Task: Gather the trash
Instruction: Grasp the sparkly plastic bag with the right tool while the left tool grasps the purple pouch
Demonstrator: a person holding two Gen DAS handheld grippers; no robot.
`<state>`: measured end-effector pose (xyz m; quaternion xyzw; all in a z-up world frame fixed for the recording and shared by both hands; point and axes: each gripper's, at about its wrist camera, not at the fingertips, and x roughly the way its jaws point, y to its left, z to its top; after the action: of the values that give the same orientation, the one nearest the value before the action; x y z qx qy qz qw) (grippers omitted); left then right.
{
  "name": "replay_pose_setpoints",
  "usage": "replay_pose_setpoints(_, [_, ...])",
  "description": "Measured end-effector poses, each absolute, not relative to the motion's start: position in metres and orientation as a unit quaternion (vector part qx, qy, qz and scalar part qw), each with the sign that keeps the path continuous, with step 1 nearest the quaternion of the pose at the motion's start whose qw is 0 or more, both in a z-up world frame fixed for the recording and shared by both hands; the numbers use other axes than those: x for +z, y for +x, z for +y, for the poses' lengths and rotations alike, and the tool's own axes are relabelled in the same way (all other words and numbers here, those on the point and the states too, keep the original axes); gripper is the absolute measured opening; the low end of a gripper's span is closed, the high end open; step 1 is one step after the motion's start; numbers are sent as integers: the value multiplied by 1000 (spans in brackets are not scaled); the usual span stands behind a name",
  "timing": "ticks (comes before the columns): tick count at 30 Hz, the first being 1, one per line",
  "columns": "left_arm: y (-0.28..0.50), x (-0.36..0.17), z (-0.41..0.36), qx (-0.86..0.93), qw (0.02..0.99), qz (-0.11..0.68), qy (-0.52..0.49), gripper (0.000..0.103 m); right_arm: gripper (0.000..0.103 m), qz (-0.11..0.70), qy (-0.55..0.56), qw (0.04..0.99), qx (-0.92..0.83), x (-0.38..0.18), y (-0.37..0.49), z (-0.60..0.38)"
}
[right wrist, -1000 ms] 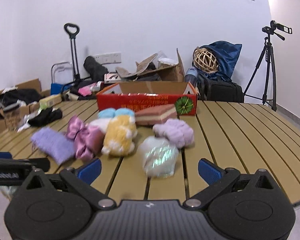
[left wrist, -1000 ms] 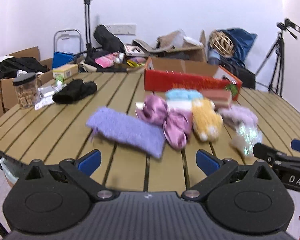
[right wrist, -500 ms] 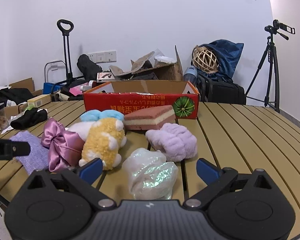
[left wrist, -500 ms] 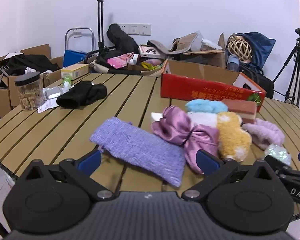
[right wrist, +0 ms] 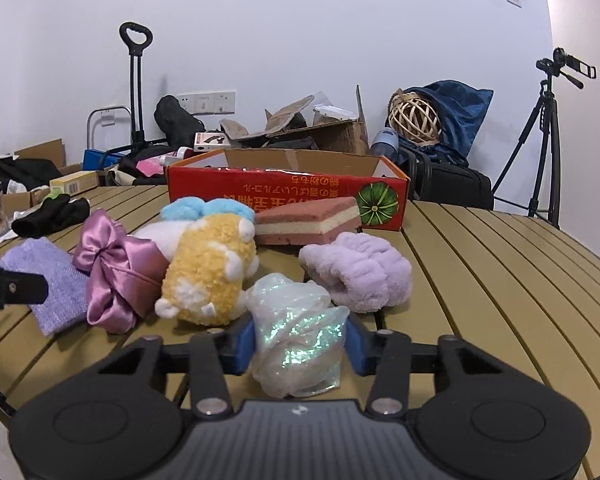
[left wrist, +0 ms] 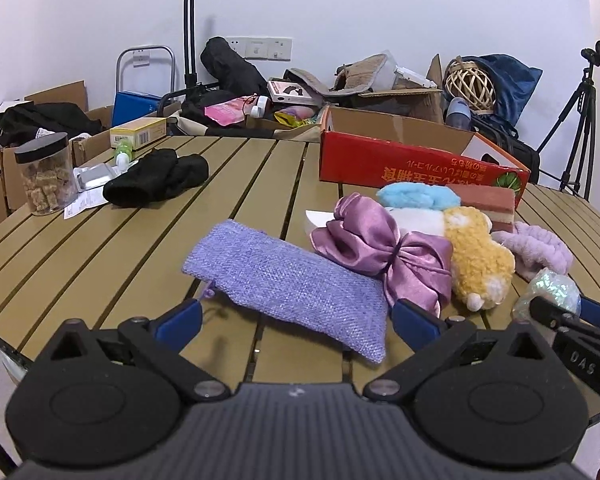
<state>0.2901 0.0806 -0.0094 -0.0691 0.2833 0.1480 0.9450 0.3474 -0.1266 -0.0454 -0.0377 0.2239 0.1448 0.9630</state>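
At the near edge of the slatted table (right wrist: 500, 264), the right gripper (right wrist: 300, 346) is closing its jaws on a crumpled iridescent plastic wrapper (right wrist: 296, 332); the blue pads already press both flanks of the wrapper, which bulges up between them and rests on the slats. The left gripper (left wrist: 296, 320) hangs released and wide, holding nothing, with the near end of a lilac knitted pouch (left wrist: 288, 284) lying between its spread fingers. Just beyond the wrapper sit a yellow plush toy (right wrist: 210, 272), a satin bow (right wrist: 112, 272) and a fluffy lilac headband (right wrist: 358, 270), all close together. Farther in lie a pink layered sponge (right wrist: 308, 220) and, toward the far edge, an open red cardboard box (right wrist: 284, 192), the likely place for the trash. The risk I see is in the grip: the film is thin and springy, so it may squirt out from the pads, or tear, once lifted. Its upper edge sits just beside the plush toy and the headband, so a careless lift could drag either along.
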Motion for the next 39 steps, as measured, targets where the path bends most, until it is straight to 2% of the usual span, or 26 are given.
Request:
replay_pose_setpoints(19, [318,-19,104,173,937,289,-93,103,38,203,14,971,126,-41,336,-158])
replay_pose_setpoints(30, [331,-28,121,161,930,283,-171,103,38,203,10,971,125,-44,335,-159])
replay_pose_setpoints(32, [331,-28,119,157,933,275,-169,100,38,203,10,971,125,-44,335,-159])
replay_pose_setpoints(34, [330,-28,117,153,936,269,-167,90,38,202,10,971,125,-44,335,-159])
replay_pose_setpoints(38, [330,-29,116,147,938,265,-166,77,38,202,11,971,126,-45,334,-159])
replay_pose_setpoints(39, [329,-29,117,140,938,263,-175,70,39,202,10,971,127,-45,334,-159])
